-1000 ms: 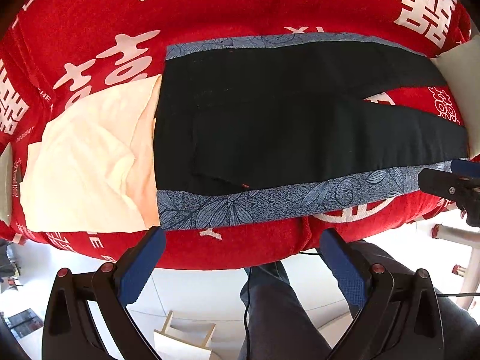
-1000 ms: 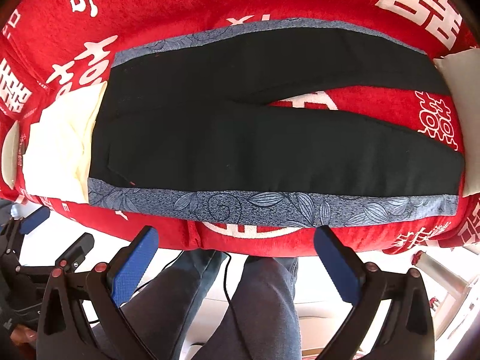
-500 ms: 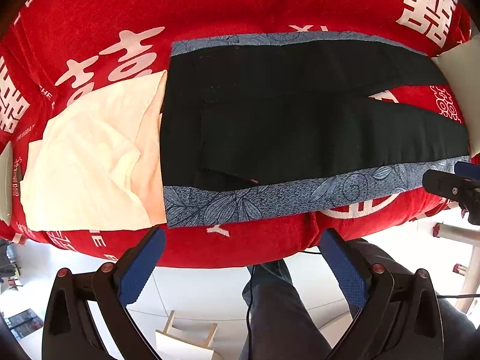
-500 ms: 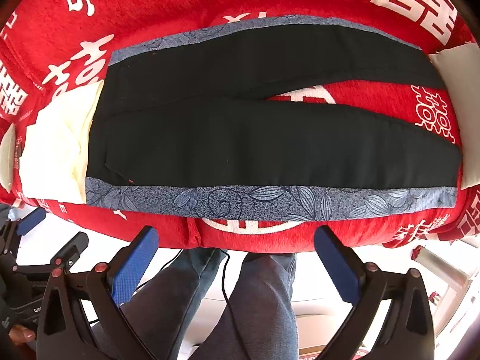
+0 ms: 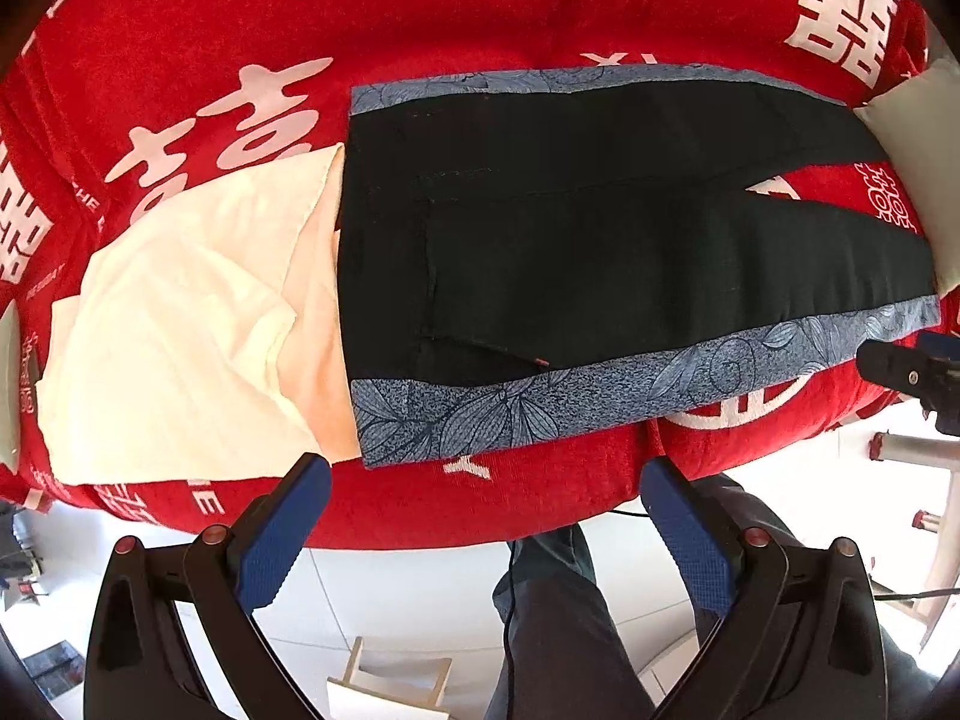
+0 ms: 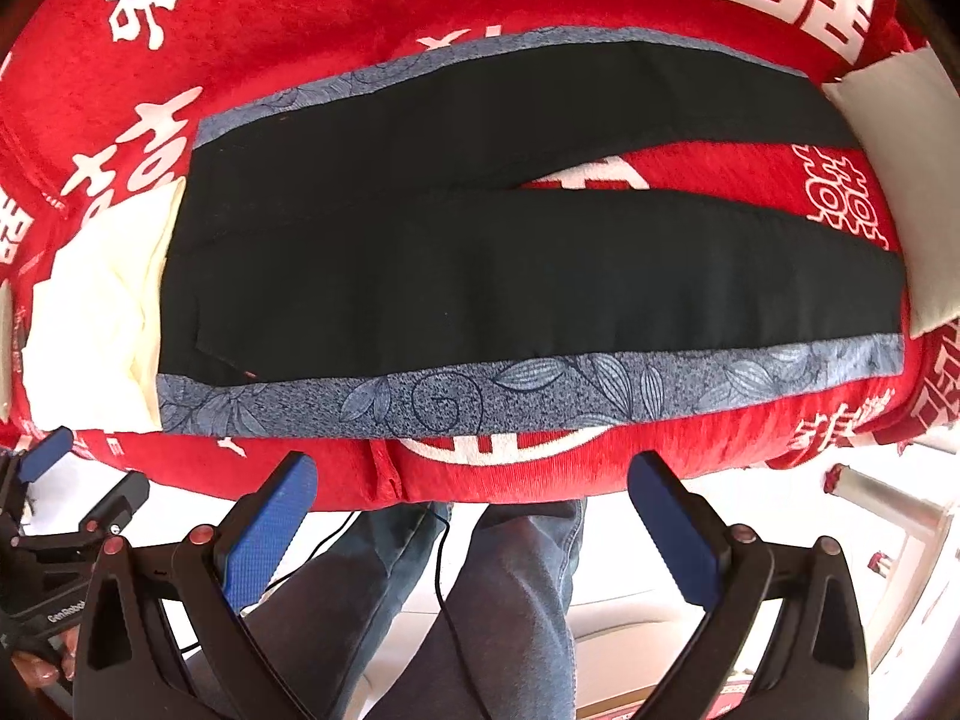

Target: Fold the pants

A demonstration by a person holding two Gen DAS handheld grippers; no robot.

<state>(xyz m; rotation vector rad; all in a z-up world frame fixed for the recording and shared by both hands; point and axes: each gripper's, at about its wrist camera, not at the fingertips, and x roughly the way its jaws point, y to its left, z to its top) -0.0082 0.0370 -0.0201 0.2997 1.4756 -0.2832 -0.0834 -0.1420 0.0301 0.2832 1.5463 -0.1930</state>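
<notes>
Both cameras edged closer to black pants with blue leaf-print side stripes (image 5: 600, 240) (image 6: 480, 276). Left gripper (image 5: 480, 528), right gripper (image 6: 474, 516) gaping, empty. Pinch near stripe edge at waist and hem together; lift evenly.

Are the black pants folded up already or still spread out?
Spread out. The black pants lie flat on the red cover, both legs side by side with a red gap between them, nothing doubled over.

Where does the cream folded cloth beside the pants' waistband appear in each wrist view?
Left wrist view: the cream cloth fills the left-centre, large, touching the black pants at the waistband.
Right wrist view: the cream cloth sits at the far left edge, smaller, again against the waistband.
Shared landmark: the blue leaf-patterned side stripe along the pants' near edge.
</notes>
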